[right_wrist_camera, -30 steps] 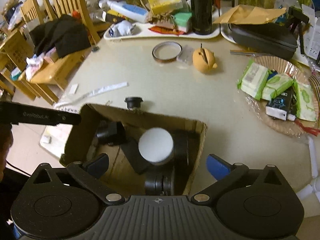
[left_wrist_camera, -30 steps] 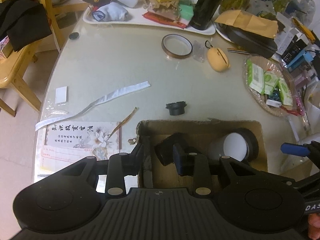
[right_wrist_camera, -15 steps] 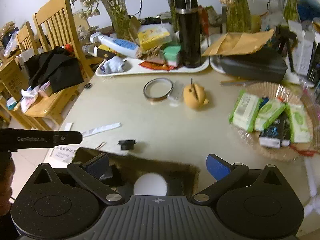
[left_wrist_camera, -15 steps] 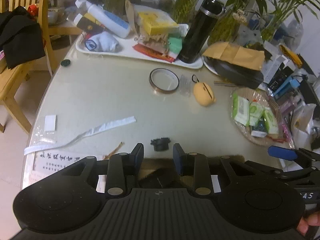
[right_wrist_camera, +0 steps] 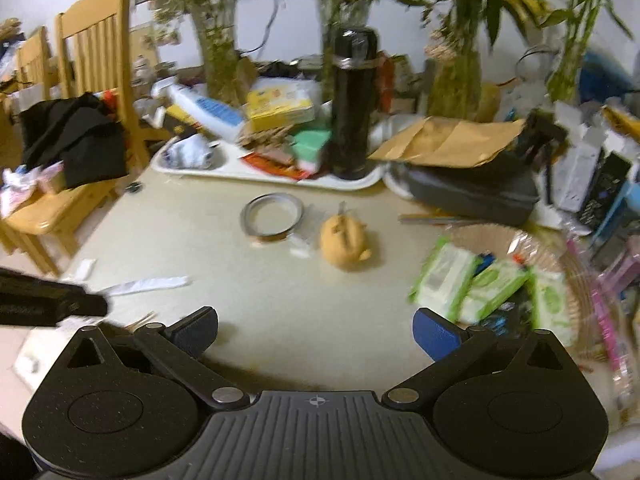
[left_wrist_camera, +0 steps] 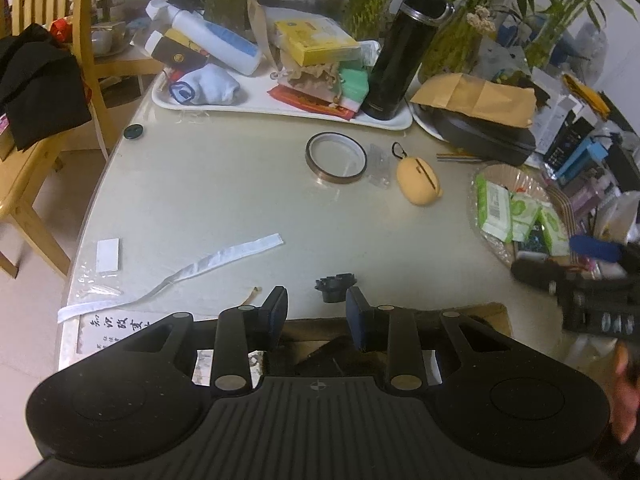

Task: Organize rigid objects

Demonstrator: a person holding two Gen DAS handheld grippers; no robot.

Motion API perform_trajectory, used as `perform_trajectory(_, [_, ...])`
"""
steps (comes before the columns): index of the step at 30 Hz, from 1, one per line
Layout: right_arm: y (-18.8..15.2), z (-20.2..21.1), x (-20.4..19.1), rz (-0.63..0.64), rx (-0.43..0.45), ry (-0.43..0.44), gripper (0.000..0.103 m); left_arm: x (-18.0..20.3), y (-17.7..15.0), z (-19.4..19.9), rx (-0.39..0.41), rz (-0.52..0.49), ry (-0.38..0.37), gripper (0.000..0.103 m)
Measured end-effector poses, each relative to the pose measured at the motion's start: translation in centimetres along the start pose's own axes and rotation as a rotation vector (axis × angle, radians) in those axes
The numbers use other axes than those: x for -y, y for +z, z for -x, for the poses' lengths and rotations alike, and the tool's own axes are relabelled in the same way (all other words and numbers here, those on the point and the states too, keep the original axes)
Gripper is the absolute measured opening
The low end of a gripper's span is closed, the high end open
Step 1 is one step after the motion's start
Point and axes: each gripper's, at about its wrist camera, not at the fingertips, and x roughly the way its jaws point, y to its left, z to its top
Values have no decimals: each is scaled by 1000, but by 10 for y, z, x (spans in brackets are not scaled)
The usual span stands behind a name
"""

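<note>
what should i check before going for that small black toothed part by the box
1. Left gripper empty: ok, nothing sits between its fingers.
2. Jaw gap wide enough for the small black part: cannot tell, the gap is narrow and looks about as wide as the part.
3. Part free to grab: ok, it stands alone on the table, just beyond the cardboard box edge.
4. Right gripper out of the way: ok, jaws wide open and empty, off to the side over bare table.
5. Room in the box: cannot tell, the left gripper's body hides most of its inside.
6. Right wrist view sharp enough to guide by: not ok, it is blurred.
</note>
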Motion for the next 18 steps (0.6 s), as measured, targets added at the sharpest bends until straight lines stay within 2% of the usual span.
perform_trajectory(5, [11,-11,7,-1,1,-16,103,2,6,0,4,-52,12,33])
perform_trajectory(8, [15,-18,8,11,-6,-13,103,4,10,-5,2,-82,17,49])
perform_trajectory(11, [18,-23,9,5,-2,-13,103,3,14,-12,2,-109,-7,50])
perform_trajectory(18, [25,-27,12,-3,-15,18,103,-4,12,-28,-29,-95,-22,50])
